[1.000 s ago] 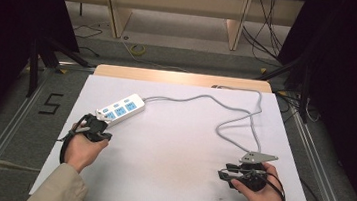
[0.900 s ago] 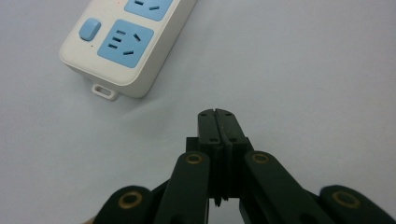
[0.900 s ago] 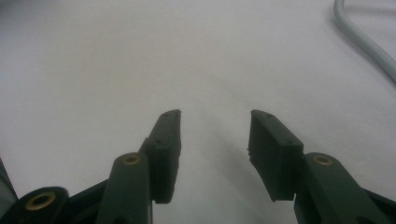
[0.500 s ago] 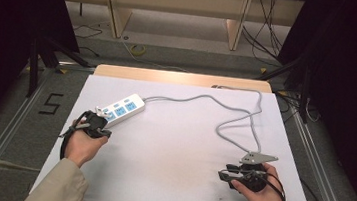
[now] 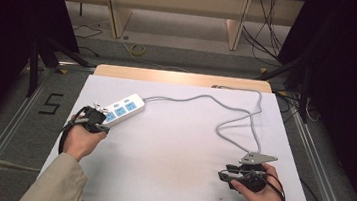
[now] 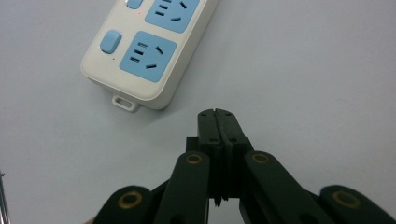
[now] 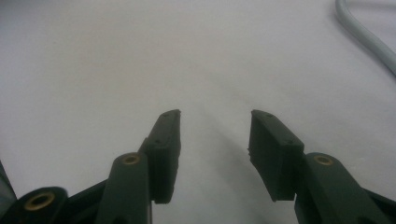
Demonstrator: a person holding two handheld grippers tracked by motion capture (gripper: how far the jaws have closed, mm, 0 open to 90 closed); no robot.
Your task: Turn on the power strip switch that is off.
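From the high view I am watching a white table (image 5: 171, 150) with a white power strip (image 5: 123, 109) lying toward its far left, blue sockets facing up. Its grey cable (image 5: 234, 121) is running off to the far right edge and looping back down toward my right side. My left gripper (image 5: 98, 121) is sitting just beside the strip's near end, held in the left hand (image 5: 81, 138). My right gripper (image 5: 231, 175) is resting at the near right of the table in the right hand (image 5: 262, 195), well apart from the strip.

In the left gripper view the jaws are pressing together with nothing between them, and the power strip (image 6: 149, 51) is lying just ahead and to the left, not touching them.

In the right gripper view the jaws are standing apart over bare table (image 7: 116, 70), holding nothing, with the cable (image 7: 366, 39) crossing the upper right corner.
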